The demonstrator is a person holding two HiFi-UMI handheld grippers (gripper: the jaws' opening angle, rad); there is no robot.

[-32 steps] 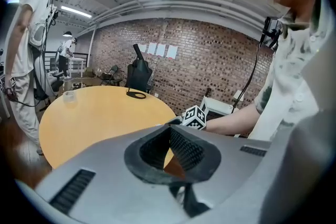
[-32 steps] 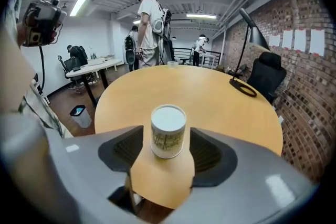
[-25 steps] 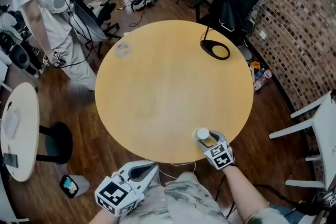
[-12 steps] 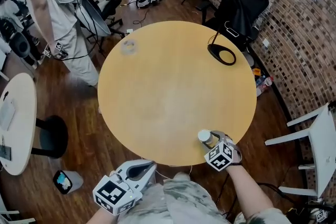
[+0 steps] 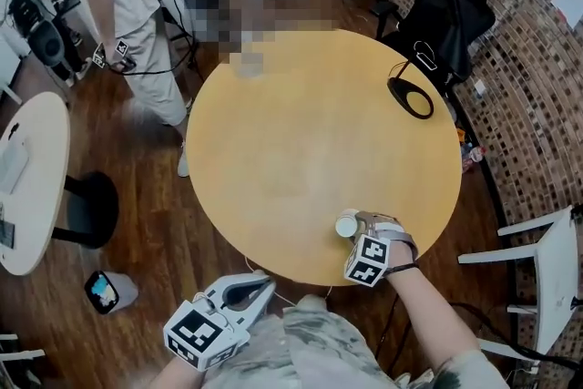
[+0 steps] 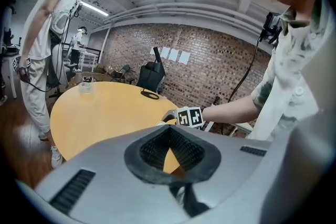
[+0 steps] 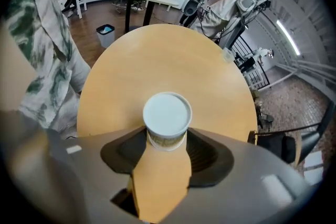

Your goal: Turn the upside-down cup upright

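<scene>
Right gripper (image 5: 355, 224) clamps white paper cup (image 7: 167, 114) by sidewall near front edge of round yellow table (image 5: 291, 132), likely for wrist-roll flip; left gripper (image 5: 260, 285) jaws together, empty, idle off-table.

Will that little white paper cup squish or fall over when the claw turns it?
Probably squishy: the small white paper cup looks thin-walled, so the right claw should pinch gently. It looks small, so it is likely light. It is narrow, so it may tip easily once set down.

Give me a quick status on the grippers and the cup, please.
Right gripper shut on cup, over near edge of table. Left gripper shut, empty, held back. Nothing in the way.
</scene>
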